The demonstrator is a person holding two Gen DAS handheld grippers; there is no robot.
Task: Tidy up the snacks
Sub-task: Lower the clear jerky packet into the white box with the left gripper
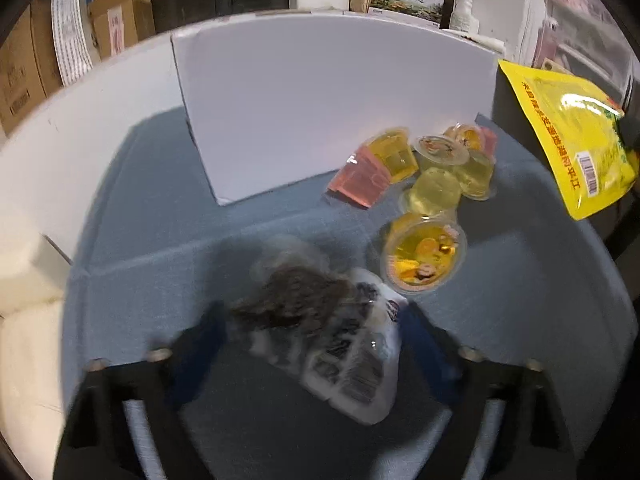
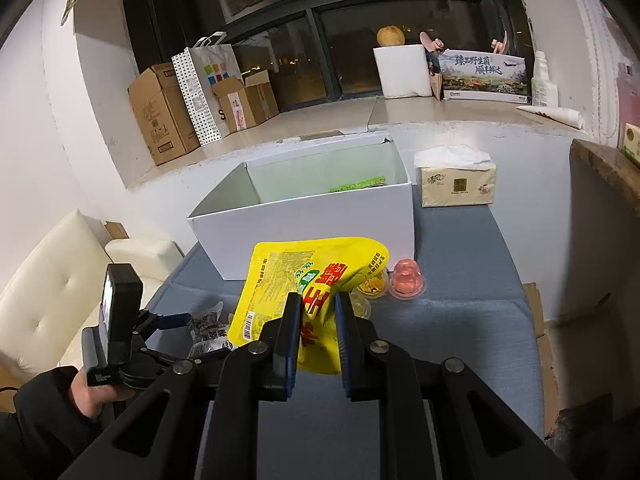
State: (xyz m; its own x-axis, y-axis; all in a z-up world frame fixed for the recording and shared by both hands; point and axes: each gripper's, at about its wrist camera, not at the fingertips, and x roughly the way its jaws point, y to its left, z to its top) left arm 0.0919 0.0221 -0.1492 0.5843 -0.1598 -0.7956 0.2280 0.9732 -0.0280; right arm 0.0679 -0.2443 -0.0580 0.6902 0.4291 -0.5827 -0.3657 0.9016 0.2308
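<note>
Over on the left, the left gripper [image 1: 316, 332] has its blue-padded fingers spread apart on either side of a clear plastic packet of dark dried snack with a barcoded white label [image 1: 320, 332]; the packet looks blurred, and I cannot tell whether the pads touch it. It sits over the blue-grey cloth-covered table [image 1: 160, 280]. Just beyond stands a large open white cardboard box [image 2: 312, 220], with a green packet [image 2: 358, 185] visible inside. Near the box's right corner lies a cluster of small clear jelly cups, yellow and pink [image 1: 432, 176], tumbled together on the table. Further right, the right gripper [image 2: 318, 316] is clamped on a glossy yellow snack pouch with red lettering [image 2: 304, 276], held up above the table in front of the box. Behind the box's right side sits a tan tissue pack [image 2: 456, 184].
</note>
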